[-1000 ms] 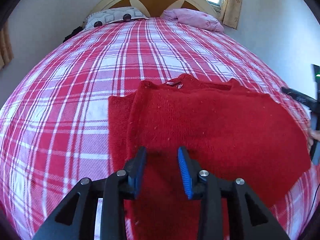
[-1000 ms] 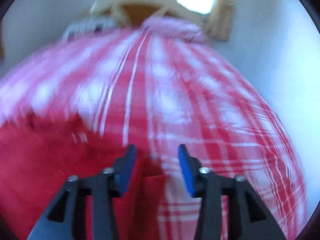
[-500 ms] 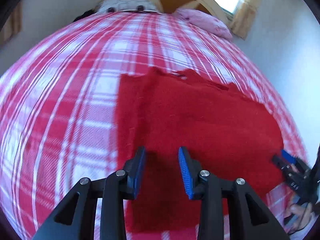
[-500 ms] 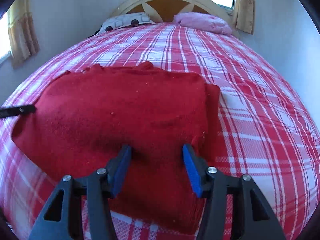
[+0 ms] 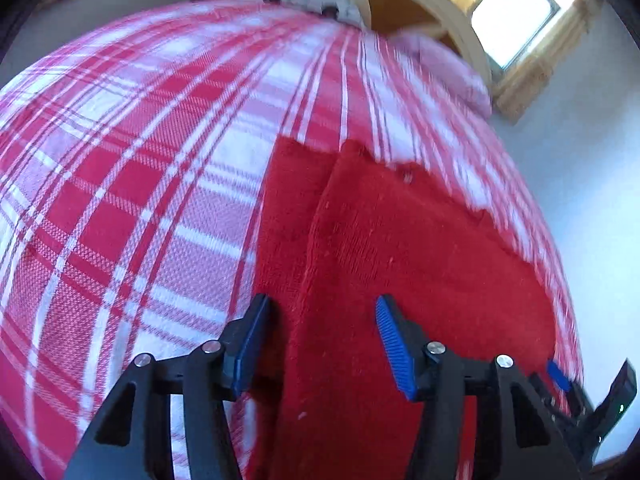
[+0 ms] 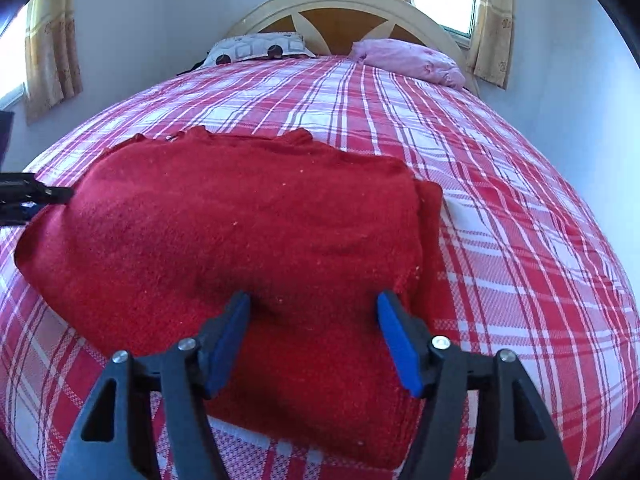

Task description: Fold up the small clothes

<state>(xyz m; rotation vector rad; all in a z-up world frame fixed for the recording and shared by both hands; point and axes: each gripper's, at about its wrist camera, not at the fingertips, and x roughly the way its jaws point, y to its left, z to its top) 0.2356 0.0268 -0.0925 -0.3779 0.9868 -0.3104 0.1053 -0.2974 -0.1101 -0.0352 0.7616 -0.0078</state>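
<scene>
Where the red-and-white plaid bedspread [image 5: 132, 184] fills the left of the left wrist view, the left gripper [image 5: 320, 336] hangs with its blue-padded jaws spread wide and grasping nothing, straddling the near left edge of the red knitted sweater [image 5: 400, 256]. That sweater lies flat on the bed with a folded layer running along its left side, its collar toward the far end. At the lower right of that view, part of the other tool shows at the sweater's right edge. Seen from the right wrist, the sweater [image 6: 240, 232] covers the near left of the bedspread [image 6: 520, 208], and the right gripper [image 6: 314, 340] is likewise released, its open jaws over the near right corner. Far off, a patterned grey pillow [image 6: 256, 48], a pink pillow [image 6: 412, 60] and a cream arched headboard [image 6: 340, 4] stand.
</scene>
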